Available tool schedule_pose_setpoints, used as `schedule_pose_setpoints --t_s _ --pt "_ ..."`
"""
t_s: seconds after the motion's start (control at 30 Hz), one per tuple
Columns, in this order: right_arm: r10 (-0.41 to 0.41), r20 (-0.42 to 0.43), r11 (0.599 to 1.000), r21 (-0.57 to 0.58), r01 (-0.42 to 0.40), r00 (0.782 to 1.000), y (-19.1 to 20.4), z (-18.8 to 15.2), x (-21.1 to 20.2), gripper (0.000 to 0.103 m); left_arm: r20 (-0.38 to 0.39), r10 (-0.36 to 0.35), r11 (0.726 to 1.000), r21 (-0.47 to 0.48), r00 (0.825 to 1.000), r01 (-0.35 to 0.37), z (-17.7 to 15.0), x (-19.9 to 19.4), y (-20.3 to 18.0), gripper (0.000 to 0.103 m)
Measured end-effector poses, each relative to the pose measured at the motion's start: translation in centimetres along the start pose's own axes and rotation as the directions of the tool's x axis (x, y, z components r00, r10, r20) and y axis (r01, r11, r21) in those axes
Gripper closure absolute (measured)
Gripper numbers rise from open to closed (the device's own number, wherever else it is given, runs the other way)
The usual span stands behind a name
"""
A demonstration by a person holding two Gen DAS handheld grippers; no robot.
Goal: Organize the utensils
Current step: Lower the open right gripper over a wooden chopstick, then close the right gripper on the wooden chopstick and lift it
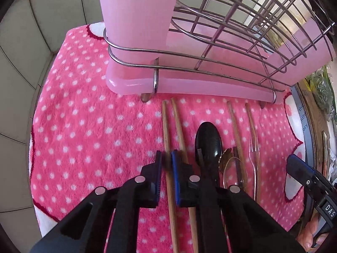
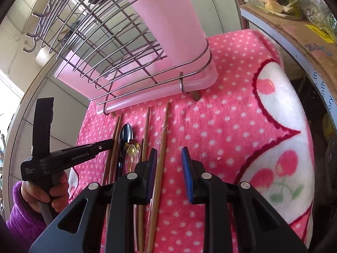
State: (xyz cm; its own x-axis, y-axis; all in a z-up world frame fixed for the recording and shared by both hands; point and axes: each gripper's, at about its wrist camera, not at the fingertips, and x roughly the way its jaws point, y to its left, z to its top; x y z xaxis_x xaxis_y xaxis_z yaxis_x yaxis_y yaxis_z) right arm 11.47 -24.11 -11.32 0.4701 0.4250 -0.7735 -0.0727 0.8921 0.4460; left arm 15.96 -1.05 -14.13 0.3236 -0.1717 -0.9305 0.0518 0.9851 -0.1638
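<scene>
Four wooden chopsticks lie roughly parallel on a pink polka-dot blanket [image 1: 84, 126], their far ends near the front of a wire utensil rack [image 1: 210, 42] with a pink drip tray [image 1: 189, 84]. The leftmost chopstick [image 1: 166, 130] sits pinched between blue pads; its neighbour [image 1: 179, 124] lies just beside it. A black spoon [image 1: 207, 141], a small gold spoon [image 1: 226, 156], a clear plastic spoon [image 1: 233, 172] and a clear plastic fork [image 1: 253, 147] lie among the right-hand chopsticks [image 1: 233, 122].
</scene>
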Motion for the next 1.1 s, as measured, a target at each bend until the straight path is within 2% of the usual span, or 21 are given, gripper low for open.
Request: schedule_pose_setpoints --t_s 0.2,0.3,0.47,0.6,0.67,0.73,1.1 --pt "0.016 -0.026 1.000 0.023 -0.015 1.000 0.4 -0.1 0.8 0.079 0.035 -0.011 0.999 -0.042 0.999 0.013 -0.8 -1.5 2.4 0.097" --pt "0.029 -0.041 1.000 -0.002 -0.029 0.999 1.7 -0.2 1.7 0.081 0.041 -0.012 0.998 -0.059 0.999 0.015 -1.3 -2.3 3.5 0.097" --pt "-0.016 -0.058 0.998 -0.057 0.013 0.998 3.8 -0.1 3.4 0.084 0.025 -0.012 0.995 -0.094 1.000 0.014 -1.8 -1.5 5.2 0.097" --pt "-0.072 -0.060 0.995 -0.073 0.068 0.996 3.9 0.2 4.6 0.084 0.037 -0.018 0.997 -0.073 0.999 0.021 -2.0 -1.4 5.5 0.097" --pt "-0.080 -0.069 0.994 -0.079 0.074 0.994 3.9 0.4 5.2 0.092 0.036 -0.018 0.998 -0.065 0.999 0.020 -2.5 -1.5 5.3 0.096" --pt "-0.082 -0.074 0.994 -0.083 0.076 0.994 4.0 0.5 5.8 0.096 0.033 -0.021 0.998 -0.063 0.999 0.023 -2.4 -1.4 5.3 0.096" --pt "-0.084 -0.097 0.994 -0.085 0.075 0.992 4.4 0.9 7.9 0.099 0.012 -0.024 0.999 -0.044 1.000 0.024 -1.6 -1.0 5.0 0.095"
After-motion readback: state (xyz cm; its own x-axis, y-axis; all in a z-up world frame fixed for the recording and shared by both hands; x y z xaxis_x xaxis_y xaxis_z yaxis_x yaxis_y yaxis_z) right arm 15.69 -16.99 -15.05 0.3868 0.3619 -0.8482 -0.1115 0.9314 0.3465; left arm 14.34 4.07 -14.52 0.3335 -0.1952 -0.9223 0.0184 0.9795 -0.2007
